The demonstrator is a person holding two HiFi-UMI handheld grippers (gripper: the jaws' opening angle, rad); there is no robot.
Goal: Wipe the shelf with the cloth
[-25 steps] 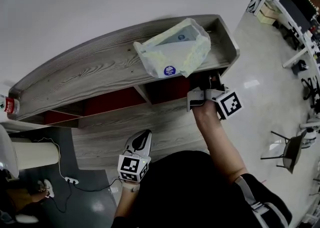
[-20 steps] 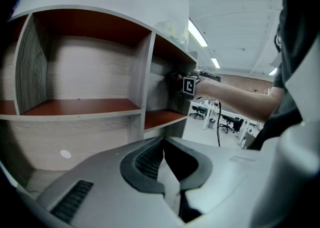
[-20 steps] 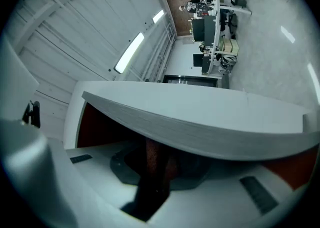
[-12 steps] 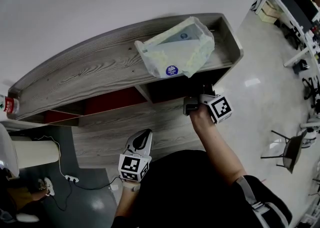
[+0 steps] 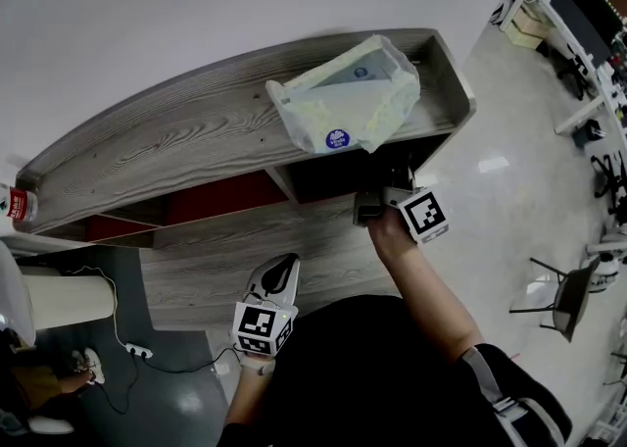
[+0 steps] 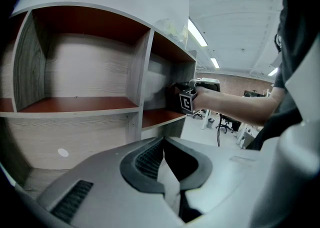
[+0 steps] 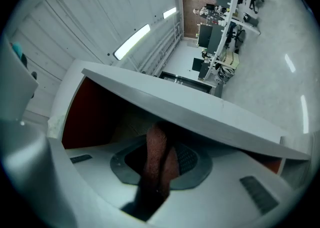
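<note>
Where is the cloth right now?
Right gripper view: the cloth is pinched in the right gripper's shut jaws, at the mouth of the shelf's right-hand compartment, just under the top board where the bag lies.

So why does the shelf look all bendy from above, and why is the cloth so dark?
Head view: the wide lens bends the straight grey wood-grain shelf into a curve. Right gripper view: the brownish fuzzy cloth, pinched in the right gripper, sits in shadow under the shelf's board, while the ceiling light strip glares bright.

light: bright ceiling strips (image 7: 132, 42) | glare: floor (image 5: 495, 163) | shelf (image 5: 147, 151) recess: shadowed | edges: fisheye-bent
</note>
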